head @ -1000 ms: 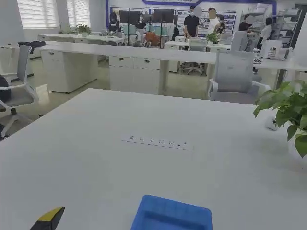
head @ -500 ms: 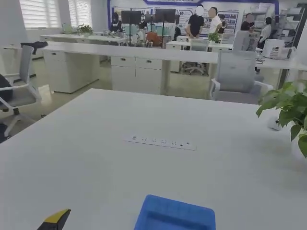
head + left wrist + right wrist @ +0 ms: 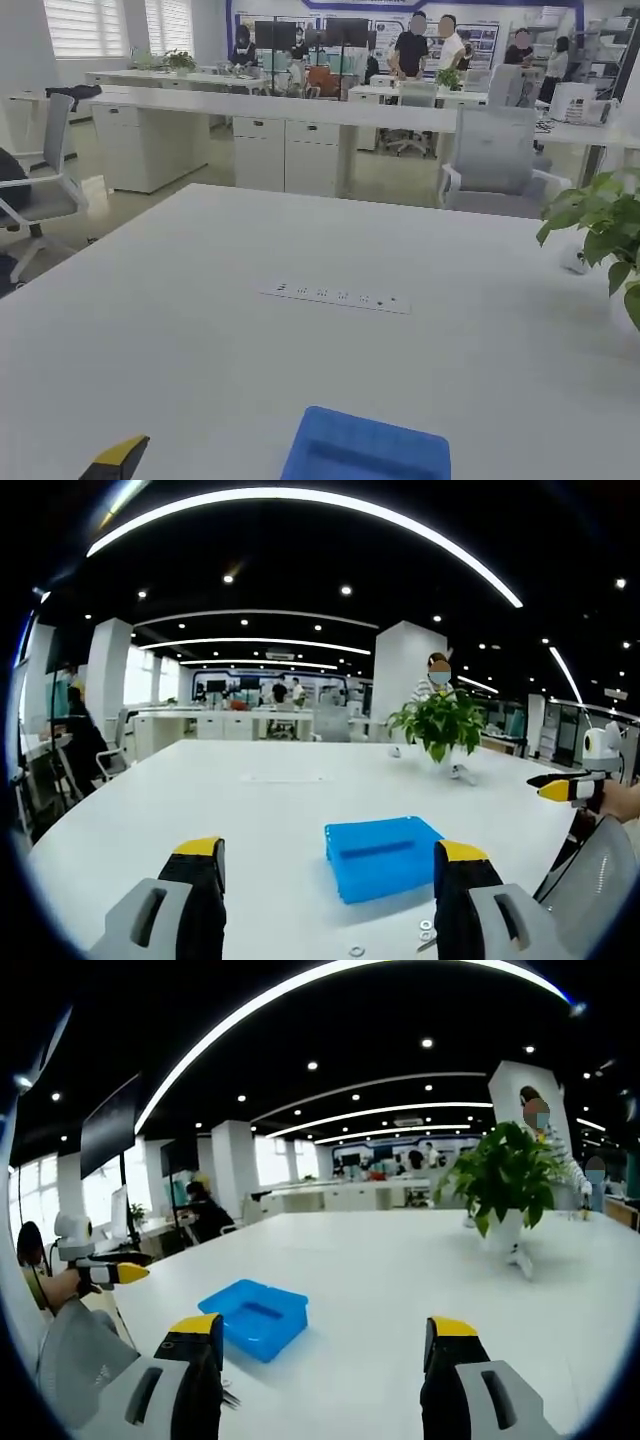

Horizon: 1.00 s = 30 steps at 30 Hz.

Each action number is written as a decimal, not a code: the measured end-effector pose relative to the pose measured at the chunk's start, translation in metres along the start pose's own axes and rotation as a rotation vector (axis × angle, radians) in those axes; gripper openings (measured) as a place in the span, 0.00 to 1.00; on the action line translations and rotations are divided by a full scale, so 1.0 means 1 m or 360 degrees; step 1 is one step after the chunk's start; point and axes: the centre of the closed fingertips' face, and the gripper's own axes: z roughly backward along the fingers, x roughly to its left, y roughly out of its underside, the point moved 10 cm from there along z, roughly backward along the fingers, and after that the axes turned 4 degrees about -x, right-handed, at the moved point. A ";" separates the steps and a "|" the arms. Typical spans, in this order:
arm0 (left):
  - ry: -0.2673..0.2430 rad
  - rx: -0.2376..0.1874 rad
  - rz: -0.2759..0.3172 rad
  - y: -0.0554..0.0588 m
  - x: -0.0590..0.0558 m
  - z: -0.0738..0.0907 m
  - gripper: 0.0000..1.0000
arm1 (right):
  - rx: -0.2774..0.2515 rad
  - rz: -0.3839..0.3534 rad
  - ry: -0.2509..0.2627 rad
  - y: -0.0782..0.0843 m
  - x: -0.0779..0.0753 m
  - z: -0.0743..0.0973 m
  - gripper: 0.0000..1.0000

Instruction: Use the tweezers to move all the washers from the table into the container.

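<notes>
White table (image 3: 200, 330), blue container (image 3: 366, 445), washers (image 3: 357, 950), power strip (image 3: 335, 296)

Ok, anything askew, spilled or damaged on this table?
Nothing stands out. The blue container sits flat on the white table, and a few washers lie loose near it, as the task expects. The left gripper and right gripper are open and empty.
</notes>
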 end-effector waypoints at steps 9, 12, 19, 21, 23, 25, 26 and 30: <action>-0.0002 0.0000 0.0003 0.000 0.001 0.000 0.87 | -0.0003 0.0003 0.0005 0.000 -0.001 0.000 0.81; 0.0000 0.0005 0.0001 0.000 0.001 0.001 0.87 | -0.0004 0.0001 0.0007 0.001 -0.001 0.001 0.81; 0.0003 0.0015 -0.0004 0.001 0.001 0.001 0.86 | -0.0006 0.0001 0.0012 0.002 -0.003 0.001 0.81; 0.0005 0.0019 -0.0004 0.001 0.001 0.000 0.86 | -0.0006 0.0002 0.0014 0.002 -0.004 0.001 0.81; 0.0009 0.0023 -0.0007 0.002 0.000 0.000 0.86 | -0.0012 0.0003 0.0017 0.002 -0.004 0.001 0.81; 0.0012 0.0029 -0.0012 0.002 0.000 0.000 0.86 | -0.0011 0.0001 0.0020 0.002 -0.005 0.001 0.81; 0.0013 0.0030 -0.0013 0.002 -0.001 0.000 0.86 | -0.0010 -0.0001 0.0019 0.002 -0.005 0.001 0.81; 0.0011 0.0037 -0.0008 0.002 -0.001 0.000 0.84 | 0.0031 0.0009 0.0000 0.004 -0.004 -0.001 0.82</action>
